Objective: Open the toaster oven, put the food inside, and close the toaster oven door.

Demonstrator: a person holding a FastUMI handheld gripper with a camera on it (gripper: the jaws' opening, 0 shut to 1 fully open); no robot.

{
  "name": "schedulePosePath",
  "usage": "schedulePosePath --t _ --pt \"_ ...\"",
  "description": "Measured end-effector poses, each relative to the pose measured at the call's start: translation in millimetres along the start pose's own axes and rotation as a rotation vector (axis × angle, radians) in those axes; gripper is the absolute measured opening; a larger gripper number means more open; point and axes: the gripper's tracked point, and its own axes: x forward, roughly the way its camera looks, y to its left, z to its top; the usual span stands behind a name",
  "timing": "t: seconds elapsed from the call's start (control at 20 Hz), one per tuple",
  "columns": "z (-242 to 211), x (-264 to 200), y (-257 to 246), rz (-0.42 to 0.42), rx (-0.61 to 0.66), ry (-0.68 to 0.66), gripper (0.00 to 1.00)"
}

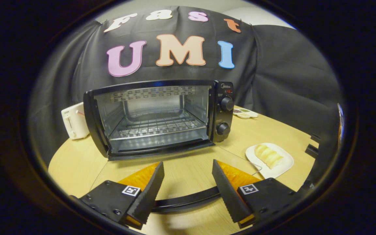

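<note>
The black toaster oven (pixel 158 117) stands on the round wooden table (pixel 73 163) with its glass door (pixel 188 156) folded down flat toward me. Its inside holds a bare wire rack (pixel 155 125). The door's black handle bar (pixel 184 201) runs across low between my fingers. My gripper (pixel 187 163) is open above the lowered door, with nothing pressed between its fingers. The food, a pale ridged piece (pixel 269 156), lies on a white plate (pixel 284 166) to the right of the right finger, beside the open door.
A white toaster (pixel 74 124) stands to the left of the oven at the table's back. A small tray with compartments (pixel 245 113) sits behind the oven's right side. Two knobs (pixel 227 103) are on the oven's right panel. A dark frame (pixel 315 150) stands right of the plate.
</note>
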Motion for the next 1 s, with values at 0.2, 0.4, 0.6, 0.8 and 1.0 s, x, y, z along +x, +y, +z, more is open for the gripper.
schedulePosePath --t 0.2,0.4,0.6,0.8,1.0 --pt "-10.0 6.6 -0.1 0.01 0.023 0.03 0.94" --pt "-11.6 7.4 2.0 0.017 0.002 0.032 0.95" --pt "-9.9 6.3 2.3 0.023 0.01 0.021 0.95" --pt "1.5 1.8 -5.2 0.02 0.024 0.025 0.94" --pt "32.9 -8.0 -43.9 -0.025 0.083 -0.034 0.94"
